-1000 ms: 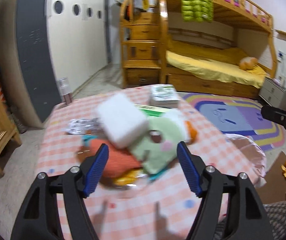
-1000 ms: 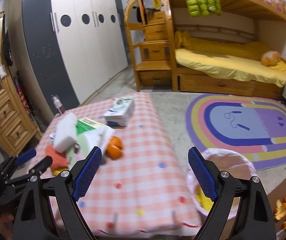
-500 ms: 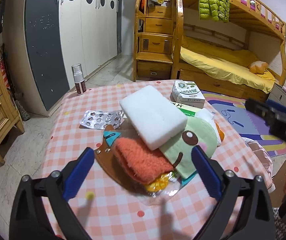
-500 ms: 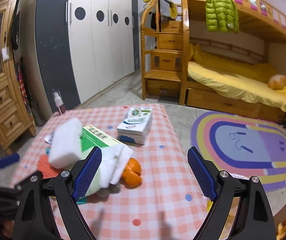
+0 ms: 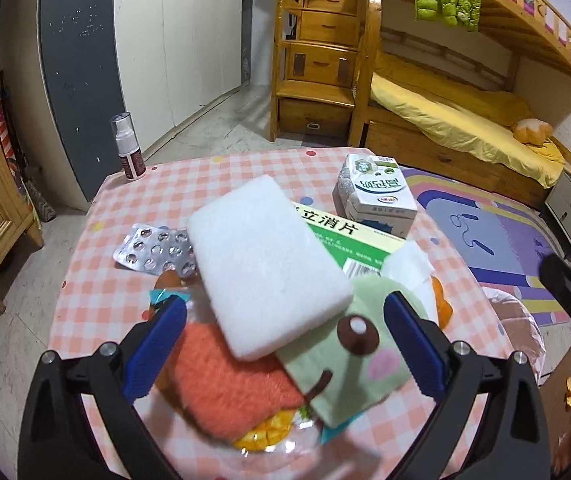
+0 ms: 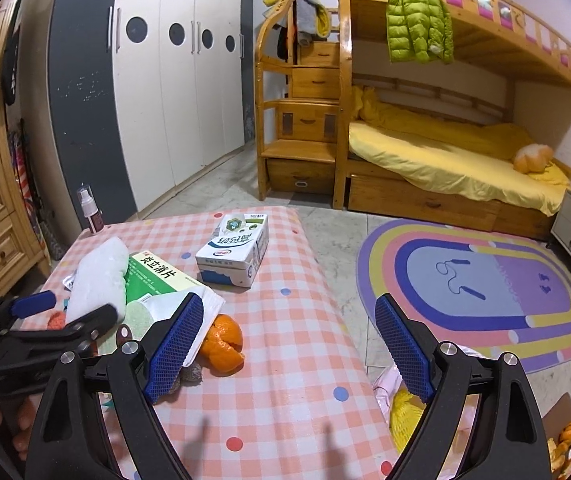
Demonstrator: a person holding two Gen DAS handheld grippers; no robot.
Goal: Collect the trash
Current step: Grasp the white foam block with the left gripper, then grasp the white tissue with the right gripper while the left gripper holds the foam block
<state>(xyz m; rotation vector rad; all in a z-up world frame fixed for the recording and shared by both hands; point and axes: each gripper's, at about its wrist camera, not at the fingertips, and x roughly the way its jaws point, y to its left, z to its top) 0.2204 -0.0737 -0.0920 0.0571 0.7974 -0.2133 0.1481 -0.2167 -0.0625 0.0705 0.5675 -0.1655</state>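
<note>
now closing in on the trash heap on the worktop [image 5: 245, 168].
my left tool [image 5: 285, 332], its jaws just spread wide and empty, straddles the pile to take it; white sponge [image 5: 265, 264] on top, long axis slanting away to the left; orange peel [image 6: 221, 344] beside it. right tool [image 6: 289, 348] waits wide, empty.

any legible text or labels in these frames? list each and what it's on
"立消片": green medicine box, the end of a longer name; the start is hidden under the white sponge.
"高钙奶": white milk carton, seen upside down.
Carton logos, box small print and barcode, spray bottle label: too small or blurred to read.
</note>
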